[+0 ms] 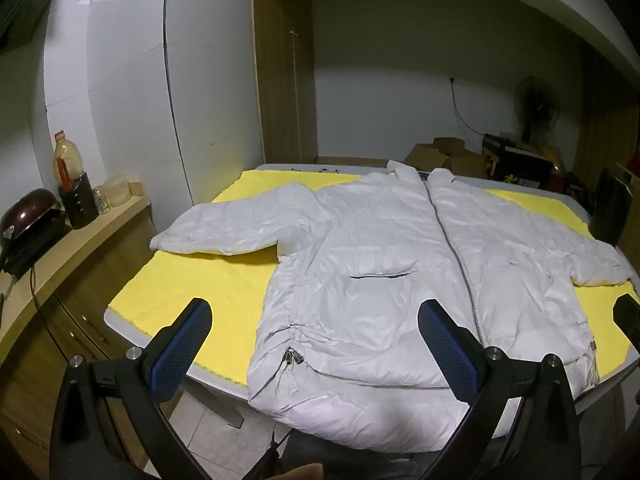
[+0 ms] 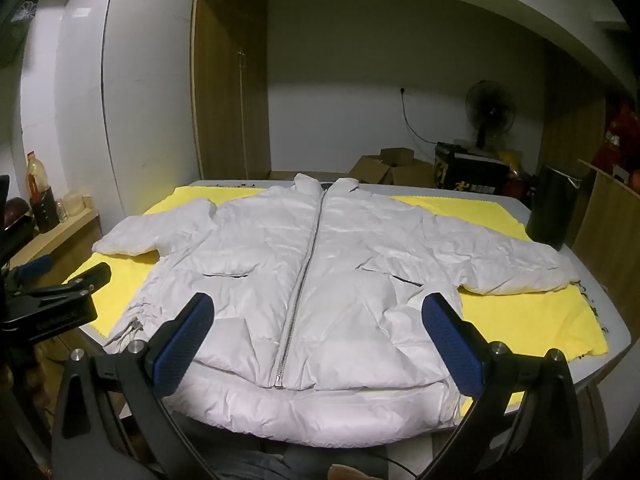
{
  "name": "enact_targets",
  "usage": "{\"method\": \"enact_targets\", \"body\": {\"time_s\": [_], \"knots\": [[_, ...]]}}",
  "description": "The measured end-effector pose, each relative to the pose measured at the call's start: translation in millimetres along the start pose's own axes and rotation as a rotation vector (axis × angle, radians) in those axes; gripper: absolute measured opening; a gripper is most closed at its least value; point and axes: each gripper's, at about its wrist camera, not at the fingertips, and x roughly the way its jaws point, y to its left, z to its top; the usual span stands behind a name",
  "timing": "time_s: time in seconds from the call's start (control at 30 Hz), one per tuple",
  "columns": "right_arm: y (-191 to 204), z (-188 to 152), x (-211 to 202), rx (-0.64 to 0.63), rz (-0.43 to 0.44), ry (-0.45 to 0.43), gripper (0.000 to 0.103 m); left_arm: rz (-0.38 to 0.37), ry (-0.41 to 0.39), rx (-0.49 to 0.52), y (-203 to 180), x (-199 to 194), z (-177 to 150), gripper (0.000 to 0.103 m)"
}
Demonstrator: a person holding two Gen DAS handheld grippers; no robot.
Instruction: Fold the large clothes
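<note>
Front-up, a white puffer jacket (image 2: 320, 264) lies spread flat on a yellow cloth (image 2: 520, 320) that covers the counter (image 2: 612, 320), zipper (image 2: 304, 280) closed, collar at the far side, both sleeves stretched out sideways and the hem hanging over the near edge. The left tongs (image 1: 316, 344) hover near the hem on the jacket's left half, fingers spread wide apart and empty. The right tongs (image 2: 316, 340) hover over the hem around the zipper, likewise spread wide and gripping nothing. A sideboard to the left carries an oil bottle (image 1: 66, 160) and a dark pan (image 1: 28, 208). Cardboard boxes (image 2: 384, 168) and a standing fan (image 2: 490, 108) sit beyond the far edge.
</note>
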Motion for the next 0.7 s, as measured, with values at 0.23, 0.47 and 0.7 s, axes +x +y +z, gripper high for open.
{"method": "enact_targets", "body": {"time_s": [0.23,0.47,0.7], "knots": [[3.7,-0.3,0.3,-0.005,0.002,-0.006,0.103,-0.001,-0.008,0.003,-1.7,-3.6,1.0,0.103],[-0.1,-0.5,1.8,-0.001,0.002,-0.003,0.103,-0.008,-0.008,-0.009,-1.1,-0.2,-0.3,0.103],[-0.1,-0.8,0.7,-0.002,0.000,-0.005,0.103,-0.006,-0.009,-0.008,1.2,-1.0,0.7,0.103]]}}
